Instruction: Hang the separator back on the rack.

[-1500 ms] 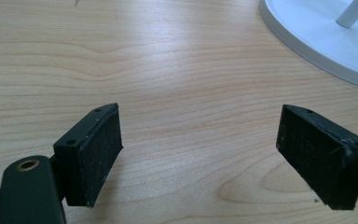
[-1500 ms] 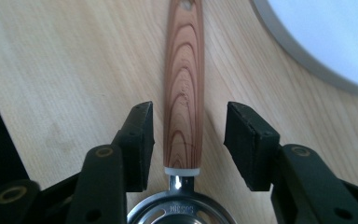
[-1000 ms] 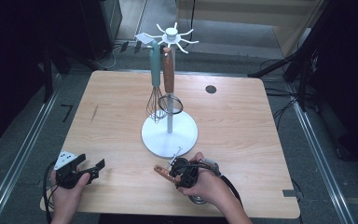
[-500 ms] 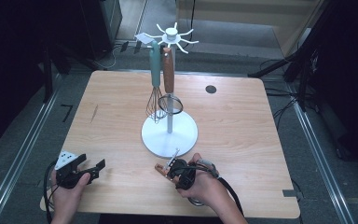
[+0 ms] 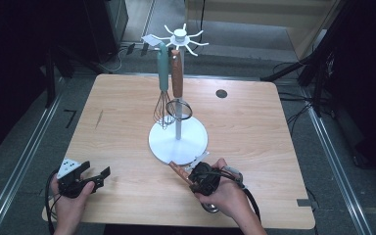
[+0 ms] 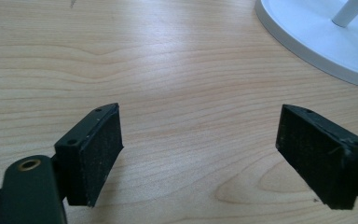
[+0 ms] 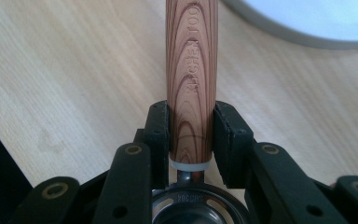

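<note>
Wooden table (image 5: 127,122) on grey floor (image 5: 24,147)

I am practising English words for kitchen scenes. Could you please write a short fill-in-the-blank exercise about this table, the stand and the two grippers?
1. The right gripper is shut on a tool with a ____ handle.
2. The left gripper has its jaws ____ over the bare table.
3. On the white stand hang ____ tools.
4. The whisk on the stand has a ____ handle.

Missing words: wooden; open; two; green
</note>
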The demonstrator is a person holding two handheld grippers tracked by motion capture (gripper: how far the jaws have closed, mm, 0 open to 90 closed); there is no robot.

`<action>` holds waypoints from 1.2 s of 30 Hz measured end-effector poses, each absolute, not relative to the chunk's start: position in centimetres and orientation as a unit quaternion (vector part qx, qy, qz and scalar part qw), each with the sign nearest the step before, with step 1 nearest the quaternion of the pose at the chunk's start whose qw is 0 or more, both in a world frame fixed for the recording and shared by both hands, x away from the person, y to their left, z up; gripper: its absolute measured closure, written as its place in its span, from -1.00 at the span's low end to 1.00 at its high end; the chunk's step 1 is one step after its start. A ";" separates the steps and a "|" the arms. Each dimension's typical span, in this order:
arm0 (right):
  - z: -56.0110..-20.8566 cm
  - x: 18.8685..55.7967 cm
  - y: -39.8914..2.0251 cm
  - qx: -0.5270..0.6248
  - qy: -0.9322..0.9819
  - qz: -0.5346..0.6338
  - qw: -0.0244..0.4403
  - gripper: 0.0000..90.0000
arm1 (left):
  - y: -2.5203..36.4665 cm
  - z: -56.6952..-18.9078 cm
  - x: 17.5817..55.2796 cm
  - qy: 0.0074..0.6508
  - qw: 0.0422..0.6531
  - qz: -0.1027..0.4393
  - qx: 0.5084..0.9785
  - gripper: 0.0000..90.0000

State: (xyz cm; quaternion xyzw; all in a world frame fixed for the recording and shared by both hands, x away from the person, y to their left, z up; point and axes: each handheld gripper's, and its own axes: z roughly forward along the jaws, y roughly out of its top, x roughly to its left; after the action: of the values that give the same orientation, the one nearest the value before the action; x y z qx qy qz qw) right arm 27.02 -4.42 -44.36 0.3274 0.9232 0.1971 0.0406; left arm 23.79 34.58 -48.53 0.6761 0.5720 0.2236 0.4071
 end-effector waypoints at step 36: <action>-42.8 29.1 -11.5 0.419 0.791 0.427 0.130 0.57 | 34.8 -48.5 23.7 0.565 0.422 0.211 0.677 -0.96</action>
State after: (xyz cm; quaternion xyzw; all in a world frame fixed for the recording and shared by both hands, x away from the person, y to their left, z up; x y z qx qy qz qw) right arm 29.13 -11.46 -42.84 0.4187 0.7907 0.4274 0.1296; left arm 23.71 34.84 -48.53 0.6771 0.5648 0.2106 0.4222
